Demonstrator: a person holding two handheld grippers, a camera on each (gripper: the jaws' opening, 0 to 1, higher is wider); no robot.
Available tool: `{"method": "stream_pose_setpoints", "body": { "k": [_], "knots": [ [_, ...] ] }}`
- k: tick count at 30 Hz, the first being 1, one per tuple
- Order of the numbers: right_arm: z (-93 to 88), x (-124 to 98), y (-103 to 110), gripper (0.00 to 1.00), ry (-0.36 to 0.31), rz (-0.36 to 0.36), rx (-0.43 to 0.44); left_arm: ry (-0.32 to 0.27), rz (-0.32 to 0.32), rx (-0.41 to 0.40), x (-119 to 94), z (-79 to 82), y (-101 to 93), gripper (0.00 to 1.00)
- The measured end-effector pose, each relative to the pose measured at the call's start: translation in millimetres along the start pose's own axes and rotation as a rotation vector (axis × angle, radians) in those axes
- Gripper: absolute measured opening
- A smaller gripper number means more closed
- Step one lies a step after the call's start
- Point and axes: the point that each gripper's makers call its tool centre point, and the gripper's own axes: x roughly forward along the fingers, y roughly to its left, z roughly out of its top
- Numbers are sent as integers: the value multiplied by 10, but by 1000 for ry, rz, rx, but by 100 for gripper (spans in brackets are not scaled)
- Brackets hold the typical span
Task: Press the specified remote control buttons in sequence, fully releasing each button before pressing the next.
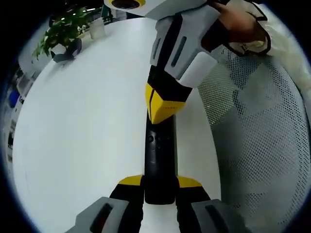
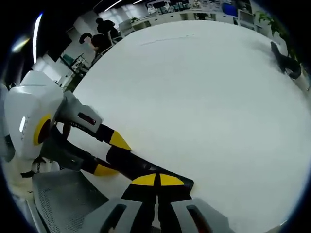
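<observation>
On the white desk [image 1: 87, 126], your left tongs [image 1: 159, 187] clamp the remote [image 1: 158, 160]; right tongs [image 1: 163, 104], closed, press a button; release fully next.

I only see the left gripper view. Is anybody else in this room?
Observer: Yes. The right gripper view shows people beyond the far edge of the table.
Operator: What does my left gripper look like from there?
Observer: The left gripper, holding the remote, has a white body with a yellow ring on its side.
Operator: Any lights up there?
Observer: Yes, a long ceiling light glows at that view's upper left.
</observation>
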Motion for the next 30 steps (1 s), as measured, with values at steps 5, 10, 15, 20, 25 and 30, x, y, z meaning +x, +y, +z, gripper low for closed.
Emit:
{"method": "stream_pose_setpoints", "body": {
  "k": [5, 10, 15, 20, 25, 30],
  "knots": [
    [13, -9, 75, 0, 9, 34, 14, 2, -2, 0, 1, 1, 1, 22],
    [-32, 26, 96, 0, 27, 38, 10, -1, -2, -1, 0, 1, 3, 22],
    [-89, 69, 103, 0, 45, 33, 4, -2, -2, -1, 0, 2, 4, 22],
    [-82, 61, 95, 0, 42, 31, 12, -3, -4, -2, 0, 1, 4, 22],
    [-86, 64, 87, 0, 33, 32, 24, -3, -5, -2, 0, 1, 1, 22],
    [-81, 71, 68, 0, 24, 50, 62, -2, -4, -1, 0, 0, 3, 22]
  ]
}}
